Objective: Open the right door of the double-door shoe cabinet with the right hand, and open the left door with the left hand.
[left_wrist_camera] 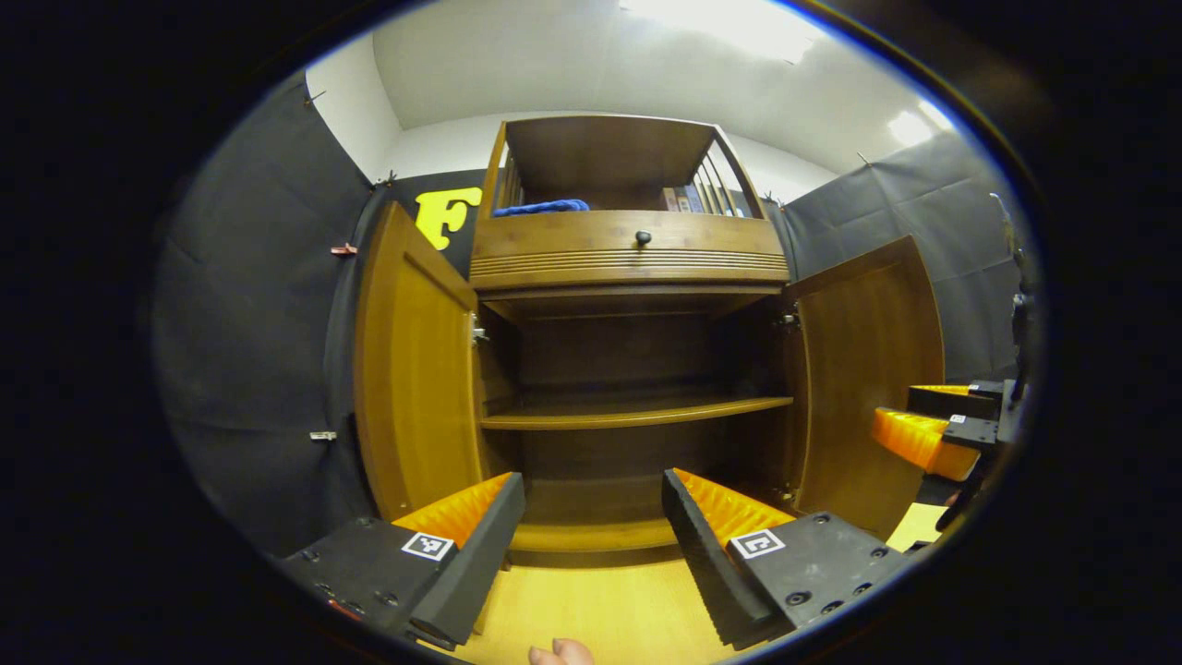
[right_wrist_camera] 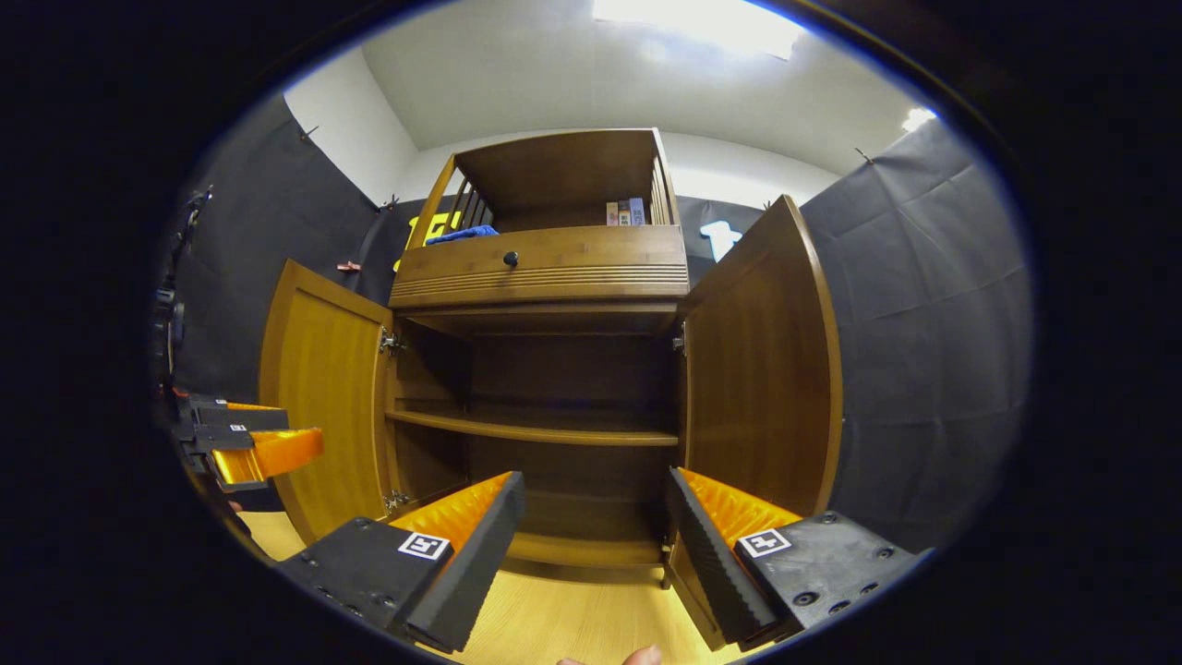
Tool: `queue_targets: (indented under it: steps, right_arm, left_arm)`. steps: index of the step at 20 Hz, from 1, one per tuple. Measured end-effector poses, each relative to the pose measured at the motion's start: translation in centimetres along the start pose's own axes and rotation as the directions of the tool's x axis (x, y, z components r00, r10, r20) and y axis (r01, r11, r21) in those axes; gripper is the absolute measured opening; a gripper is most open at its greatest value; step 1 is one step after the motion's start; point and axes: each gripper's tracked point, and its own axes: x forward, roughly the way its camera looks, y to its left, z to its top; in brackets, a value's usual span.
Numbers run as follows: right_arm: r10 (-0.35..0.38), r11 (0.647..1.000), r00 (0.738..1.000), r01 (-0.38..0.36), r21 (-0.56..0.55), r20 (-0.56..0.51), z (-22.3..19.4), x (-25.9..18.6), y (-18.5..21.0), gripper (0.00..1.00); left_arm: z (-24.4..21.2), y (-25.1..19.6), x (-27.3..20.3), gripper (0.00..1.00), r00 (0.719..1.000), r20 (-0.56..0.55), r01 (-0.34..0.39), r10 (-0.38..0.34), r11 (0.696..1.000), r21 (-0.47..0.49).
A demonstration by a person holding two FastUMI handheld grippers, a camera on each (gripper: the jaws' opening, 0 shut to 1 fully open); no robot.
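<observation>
Both hand-held grippers, left (left_wrist_camera: 593, 517) and right (right_wrist_camera: 596, 517), fingers apart, empty, face the brown wooden double-door shoe cabinet (right_wrist_camera: 545, 369); left door (left_wrist_camera: 416, 369) and right door (right_wrist_camera: 762, 360) stand open.

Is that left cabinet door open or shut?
Open. The left door is swung wide on its hinges, baring the shelf inside.

Both doors swung wide: left door (left_wrist_camera: 416, 369) and right door (right_wrist_camera: 762, 369) stand out from the shoe cabinet (right_wrist_camera: 545, 268), so I see an unblocked gap between them straight into the lower compartment. One shelf (right_wrist_camera: 536, 430) splits that space into an upper and a lower bay, both bare. Floor (right_wrist_camera: 572, 628) ahead of the cabinet is open. My left tool (left_wrist_camera: 591, 545) and right tool (right_wrist_camera: 591, 545) both gape, gripping nothing, well apart, each just inside its door's edge.
</observation>
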Motion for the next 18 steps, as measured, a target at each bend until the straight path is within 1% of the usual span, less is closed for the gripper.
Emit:
queue_targets:
  steps: [3,4,5,7,8,9,10,12,16,18]
  right_arm:
    - [-0.013,1.000,1.000,0.013,-0.021,-0.010,-0.3,0.9,-0.1,0.97]
    - [-0.010,1.000,1.000,0.010,-0.027,-0.008,-0.3,1.1,0.0,0.99]
    - [-0.007,1.000,1.000,0.007,-0.030,-0.004,-0.2,1.2,0.2,0.97]
    - [-0.011,0.999,1.000,0.011,-0.036,0.010,0.0,1.6,0.1,0.99]
    - [-0.011,0.999,1.000,0.011,-0.040,0.010,-0.2,1.6,0.0,0.97]
    - [-0.012,0.999,1.000,0.013,-0.039,0.013,-0.3,1.8,0.0,0.97]
    - [-0.017,0.999,1.000,0.018,-0.034,0.016,-0.2,2.0,-0.2,0.99]
    - [-0.021,1.000,1.000,0.021,-0.007,0.012,-0.4,2.3,-0.4,0.99]
    - [-0.024,1.000,1.000,0.024,0.007,0.001,-0.9,2.6,-0.7,0.96]
    - [-0.023,1.000,1.000,0.022,0.013,0.003,-0.7,2.6,-0.6,0.99]
  left_arm:
    - [-0.2,-0.7,1.2,0.93,1.000,-0.012,-0.013,0.013,1.000,0.007]
    - [-0.3,-1.0,1.6,0.94,1.000,-0.016,-0.020,0.020,1.000,0.006]
    - [-0.4,-1.0,1.9,0.94,0.999,-0.021,-0.030,0.030,1.000,0.005]
    - [-0.5,-1.4,2.3,0.93,0.999,-0.027,-0.038,0.038,0.999,0.001]
    - [-0.6,-1.6,2.3,0.93,0.999,-0.029,-0.040,0.040,0.999,0.001]
    - [-0.6,-1.7,2.4,0.93,0.999,-0.028,-0.043,0.043,0.999,0.002]
    - [-0.7,-1.8,2.4,0.93,0.999,-0.029,-0.044,0.044,0.999,0.003]
    - [-0.7,-2.0,2.4,0.93,0.999,-0.030,-0.043,0.043,0.999,0.000]
    - [-0.8,-2.1,2.3,0.93,0.999,-0.023,-0.045,0.045,0.999,-0.005]
    - [-0.9,-2.2,2.3,0.94,0.999,-0.026,-0.042,0.041,0.999,-0.006]
